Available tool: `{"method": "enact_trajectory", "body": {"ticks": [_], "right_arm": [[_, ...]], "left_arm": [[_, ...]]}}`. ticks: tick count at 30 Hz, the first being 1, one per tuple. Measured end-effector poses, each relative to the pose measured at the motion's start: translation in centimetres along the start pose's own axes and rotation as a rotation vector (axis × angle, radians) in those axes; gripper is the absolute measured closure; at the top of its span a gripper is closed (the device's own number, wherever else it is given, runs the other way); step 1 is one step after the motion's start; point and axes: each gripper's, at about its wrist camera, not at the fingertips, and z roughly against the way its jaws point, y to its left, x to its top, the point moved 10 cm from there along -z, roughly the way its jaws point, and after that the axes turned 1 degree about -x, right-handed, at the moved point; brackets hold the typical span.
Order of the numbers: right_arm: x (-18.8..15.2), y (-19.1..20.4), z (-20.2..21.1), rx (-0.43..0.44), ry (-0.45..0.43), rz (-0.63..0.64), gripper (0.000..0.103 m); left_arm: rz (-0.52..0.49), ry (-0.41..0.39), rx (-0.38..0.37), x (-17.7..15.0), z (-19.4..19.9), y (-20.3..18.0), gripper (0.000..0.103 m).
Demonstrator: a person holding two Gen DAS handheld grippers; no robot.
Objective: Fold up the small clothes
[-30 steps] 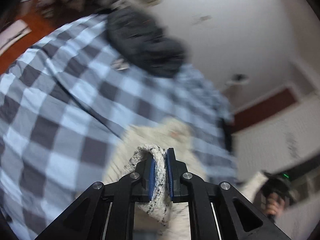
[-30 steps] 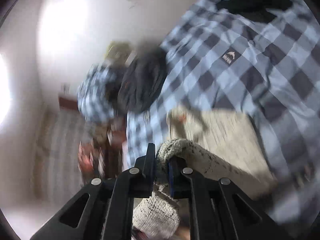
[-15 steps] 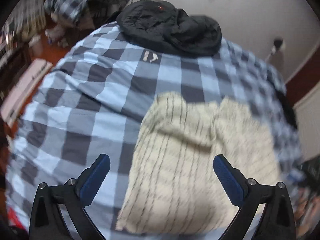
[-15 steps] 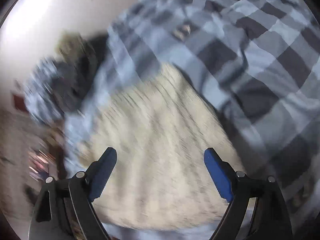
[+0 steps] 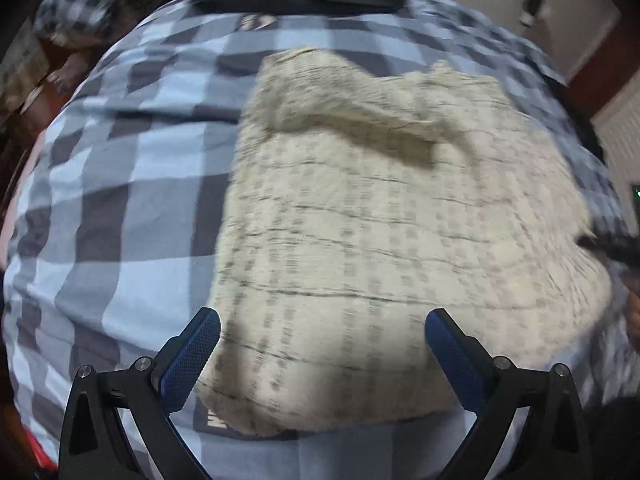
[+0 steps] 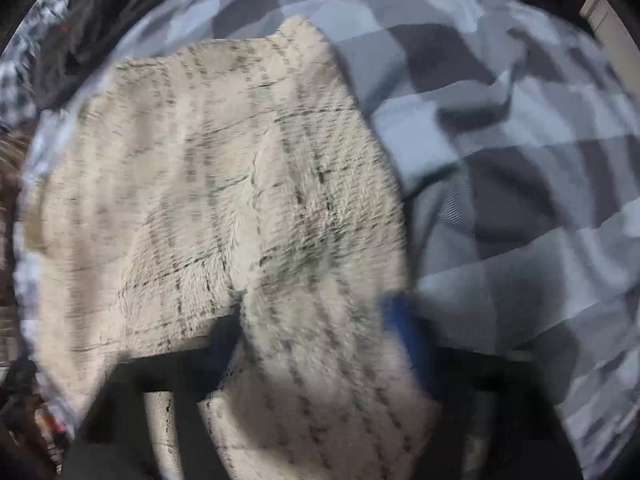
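So the cream knit garment (image 5: 384,240) is lying flat mid-bed on the checked duvet (image 5: 120,184). Left gripper (image 5: 320,344) jaws wide open above its near edge. Right gripper (image 6: 316,332) jaws have just been closing, with a fold between them.

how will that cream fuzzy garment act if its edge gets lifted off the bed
Probably floppy: the cream garment already lies draped with a soft ridge across its upper part. Likely light for its size, as the checked bedcover shows no sag around it. Its fuzzy pile should grip rather than slip, though an edge may stretch and trail.
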Motion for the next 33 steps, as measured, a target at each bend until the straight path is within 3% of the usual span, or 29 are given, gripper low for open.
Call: {"method": "enact_trajectory", "body": {"ticks": [3, 7, 8, 10, 12, 15, 17, 19, 21, 22, 23, 25, 28, 33], "right_arm": [[-0.3, -1.4, 0.6, -0.034, -0.015, -0.041, 0.071], [-1.1, -4.3, 1.5, -0.066, -0.040, -0.140, 0.068], [-1.3, -5.0, 1.3, -0.043, -0.025, -0.169, 0.049], [-1.5, -7.3, 1.1, -0.093, -0.016, -0.222, 0.019], [-2.0, -8.6, 2.4, -0.137, -0.039, -0.246, 0.019], [-2.2, -8.3, 7.1, -0.262, -0.143, -0.197, 0.018], [-2.4, -7.0, 11.3, -0.351, -0.275, -0.117, 0.017], [-3.0, -4.8, 14.6, -0.391, -0.384, -0.031, 0.017], [-1.5, -2.0, 14.9, -0.369, -0.441, 0.012, 0.017], [-1.4, -0.5, 15.1, -0.324, -0.464, 0.042, 0.017], [-0.6, 1.2, 14.3, -0.276, -0.466, 0.072, 0.017], [0.0, 4.2, 11.6, -0.164, -0.401, 0.163, 0.017], [-0.6, 6.4, 8.0, -0.144, -0.317, 0.237, 0.017], [-2.4, 8.5, 4.0, -0.122, -0.180, 0.360, 0.017]], "left_arm": [[0.037, 0.011, 0.040, -0.1, -0.8, 1.3, 0.000], [0.067, 0.034, 0.091, -0.7, -1.7, 3.1, 0.000], [0.072, 0.043, 0.115, -0.8, -1.9, 3.8, 0.000], [0.070, 0.067, 0.195, -1.3, -2.6, 5.3, 0.000], [0.066, 0.074, 0.258, -1.4, -2.8, 6.5, 0.000], [0.047, 0.046, 0.379, -0.7, -1.8, 8.1, 0.000], [0.006, -0.019, 0.465, 0.5, 0.0, 8.3, 0.000], [-0.051, -0.095, 0.480, 1.7, 1.7, 7.1, 0.000], [-0.092, -0.134, 0.391, 2.6, 2.4, 5.0, 0.000], [-0.115, -0.150, 0.282, 3.1, 2.4, 3.0, 0.000], [-0.124, -0.154, 0.227, 3.4, 2.3, 2.1, 0.000], [-0.152, -0.130, 0.055, 4.2, 1.4, -1.5, 0.000], [-0.201, -0.034, -0.167, 4.7, -1.1, -6.5, 0.000], [-0.143, -0.025, -0.178, 8.2, -5.3, -7.3, 0.000]]}}
